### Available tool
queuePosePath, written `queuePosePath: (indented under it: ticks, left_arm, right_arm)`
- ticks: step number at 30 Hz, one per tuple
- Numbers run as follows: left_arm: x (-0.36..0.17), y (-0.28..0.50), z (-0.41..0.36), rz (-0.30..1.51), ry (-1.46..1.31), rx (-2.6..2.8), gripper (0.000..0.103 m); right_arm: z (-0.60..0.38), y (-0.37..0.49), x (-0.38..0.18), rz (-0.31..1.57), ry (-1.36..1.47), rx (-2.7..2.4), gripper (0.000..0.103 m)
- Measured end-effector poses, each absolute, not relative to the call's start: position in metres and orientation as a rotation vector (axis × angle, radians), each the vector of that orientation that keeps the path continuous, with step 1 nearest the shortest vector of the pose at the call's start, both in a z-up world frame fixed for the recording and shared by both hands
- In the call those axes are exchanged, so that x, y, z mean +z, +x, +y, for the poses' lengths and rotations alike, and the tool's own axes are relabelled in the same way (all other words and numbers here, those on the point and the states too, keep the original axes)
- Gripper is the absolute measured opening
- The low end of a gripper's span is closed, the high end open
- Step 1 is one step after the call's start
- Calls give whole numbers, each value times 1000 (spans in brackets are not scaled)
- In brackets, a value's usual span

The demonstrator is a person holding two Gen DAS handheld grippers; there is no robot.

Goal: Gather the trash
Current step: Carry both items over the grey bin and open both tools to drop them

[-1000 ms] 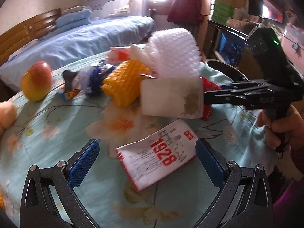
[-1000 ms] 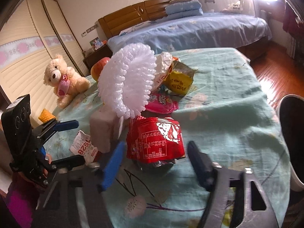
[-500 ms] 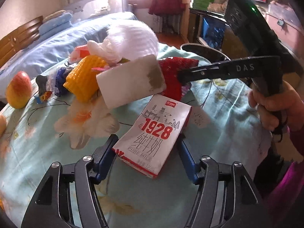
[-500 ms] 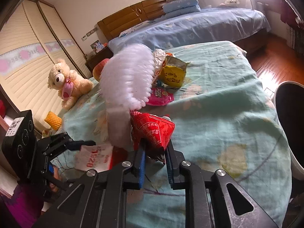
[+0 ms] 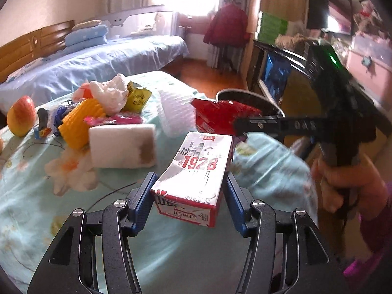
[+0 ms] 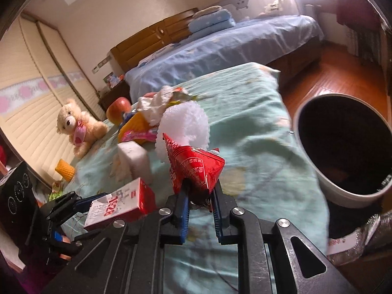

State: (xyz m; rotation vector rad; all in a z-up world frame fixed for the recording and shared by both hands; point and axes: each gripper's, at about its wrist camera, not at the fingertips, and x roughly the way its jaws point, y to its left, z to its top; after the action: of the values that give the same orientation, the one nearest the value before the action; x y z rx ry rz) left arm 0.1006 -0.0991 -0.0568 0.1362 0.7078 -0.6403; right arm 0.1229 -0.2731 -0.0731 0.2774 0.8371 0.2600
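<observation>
A: Starting with the largest item: why is the table (image 6: 257, 103) carrying everything in one heap?

B: Its green flowered cloth is serving as the staging surface. The loose trash is lying together toward the far side, and the bin (image 6: 316, 169) is standing on the floor just beside the table edge, on the right-hand side, so each piece is needing only a short carry.

A: What is the bin holding?

B: Its dark interior is showing no readable contents; I cannot tell whether anything is lying inside.

A: And the two grippers?

B: The left gripper (image 5: 187, 191) has just been closing on the milk carton (image 5: 196, 171); both blue pads are pressing on its side walls, and the carton is riding clear of the cloth, lengthwise between the fingers. The right gripper (image 6: 199, 194) is nearly pressed together, pinching the red wrapper (image 6: 193, 169) by its lower corner, so the thin foil is standing up above the jaws.

A: What is remaining on the cloth?

B: A white foam block (image 5: 122, 147), white foam netting (image 5: 175, 115), a yellow foam net (image 5: 78, 125), a yellow packet (image 5: 138, 98), a pink wrapper (image 5: 115, 120) and crumpled white plastic (image 5: 110, 94). The apple (image 5: 20, 116) and teddy bear (image 6: 78, 127) are sitting apart, probably not trash.
</observation>
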Motion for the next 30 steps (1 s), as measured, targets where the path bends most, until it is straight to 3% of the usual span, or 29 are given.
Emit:
queuePosePath:
  ticks: [30]
  left_arm:
    - [-53,148,-229,745,178,-593,54]
  right_arm:
    - [-396,113,-65,777,274,-34,16]
